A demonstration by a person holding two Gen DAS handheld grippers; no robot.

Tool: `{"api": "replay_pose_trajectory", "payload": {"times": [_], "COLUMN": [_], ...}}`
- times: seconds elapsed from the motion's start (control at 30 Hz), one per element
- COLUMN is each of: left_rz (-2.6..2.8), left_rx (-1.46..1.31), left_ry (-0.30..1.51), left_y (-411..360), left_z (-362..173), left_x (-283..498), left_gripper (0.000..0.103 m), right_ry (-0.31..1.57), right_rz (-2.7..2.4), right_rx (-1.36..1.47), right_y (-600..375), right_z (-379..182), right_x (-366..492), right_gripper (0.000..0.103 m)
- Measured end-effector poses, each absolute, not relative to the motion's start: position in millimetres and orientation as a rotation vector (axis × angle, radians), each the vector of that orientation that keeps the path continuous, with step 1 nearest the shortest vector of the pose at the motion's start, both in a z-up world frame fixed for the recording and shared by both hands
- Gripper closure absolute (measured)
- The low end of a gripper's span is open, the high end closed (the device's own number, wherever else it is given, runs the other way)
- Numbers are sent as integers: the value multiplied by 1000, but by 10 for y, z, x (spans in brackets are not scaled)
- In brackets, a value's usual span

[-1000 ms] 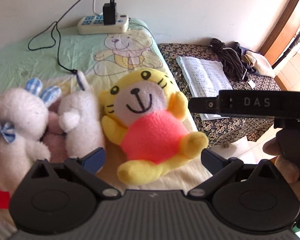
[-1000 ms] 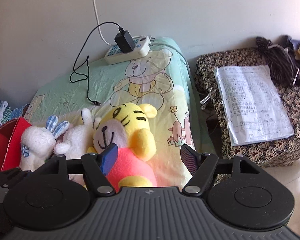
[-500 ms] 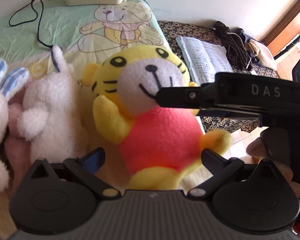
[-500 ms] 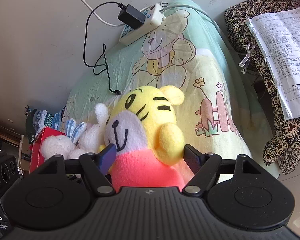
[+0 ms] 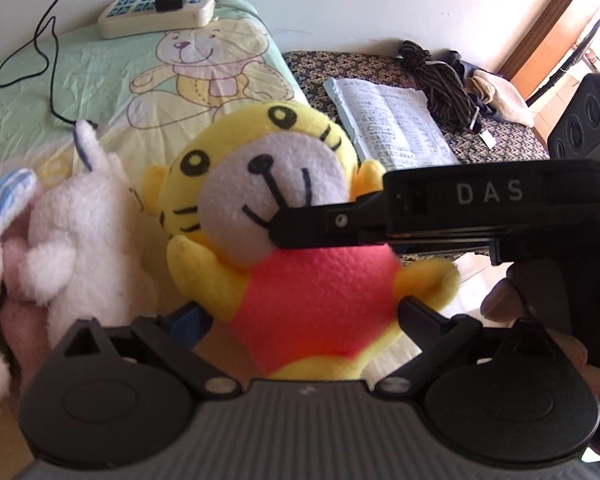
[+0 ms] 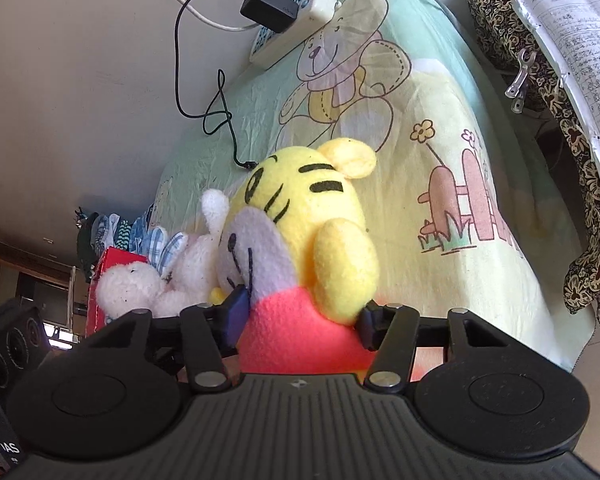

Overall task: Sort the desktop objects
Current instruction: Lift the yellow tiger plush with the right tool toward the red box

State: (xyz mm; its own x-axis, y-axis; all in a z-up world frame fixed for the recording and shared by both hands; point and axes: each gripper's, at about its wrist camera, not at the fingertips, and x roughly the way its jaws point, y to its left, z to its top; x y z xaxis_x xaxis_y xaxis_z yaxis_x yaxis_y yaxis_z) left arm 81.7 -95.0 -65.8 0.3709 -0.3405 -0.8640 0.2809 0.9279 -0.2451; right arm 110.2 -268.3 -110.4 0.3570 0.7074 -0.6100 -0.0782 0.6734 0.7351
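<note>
The bear-print sheet (image 6: 440, 128), thin and creased, pads the desktop; on it the yellow tiger plush (image 5: 284, 216) lies beside the fuzzy white rabbits (image 5: 84, 216). The right gripper (image 6: 300, 320) has just been closing and now pinches its soft pink belly; the left gripper (image 5: 300, 316) straddles it, fingers spread, likely steadying.

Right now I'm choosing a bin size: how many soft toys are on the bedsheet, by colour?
Yellow plush tiger in a red shirt: 1
White plush rabbits, one plain, one with blue checked ears: 2
Pink plush, mostly hidden between the rabbits: 1
Total: 4
</note>
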Motion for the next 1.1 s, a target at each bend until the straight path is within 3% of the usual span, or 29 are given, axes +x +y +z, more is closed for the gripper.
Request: {"api": "replay_pose_trajectory", "payload": {"times": [0.27, 0.5, 1.1], "left_rz": [-504, -495, -371], "left_rx": [-13, 10, -12], "left_ry": [1025, 857, 715], "left_y": [-1009, -722, 1375], "left_z": [-322, 149, 622], "left_x": [357, -67, -369], "left_gripper": [6, 6, 7], "right_ry": [1041, 884, 726], "right_rz": [512, 546, 653], "right_rx": [677, 694, 648], "right_y": [-2800, -2617, -683], "right_z": [-801, -369, 124], "right_x": [676, 264, 76], "right_gripper": [50, 50, 49]}}
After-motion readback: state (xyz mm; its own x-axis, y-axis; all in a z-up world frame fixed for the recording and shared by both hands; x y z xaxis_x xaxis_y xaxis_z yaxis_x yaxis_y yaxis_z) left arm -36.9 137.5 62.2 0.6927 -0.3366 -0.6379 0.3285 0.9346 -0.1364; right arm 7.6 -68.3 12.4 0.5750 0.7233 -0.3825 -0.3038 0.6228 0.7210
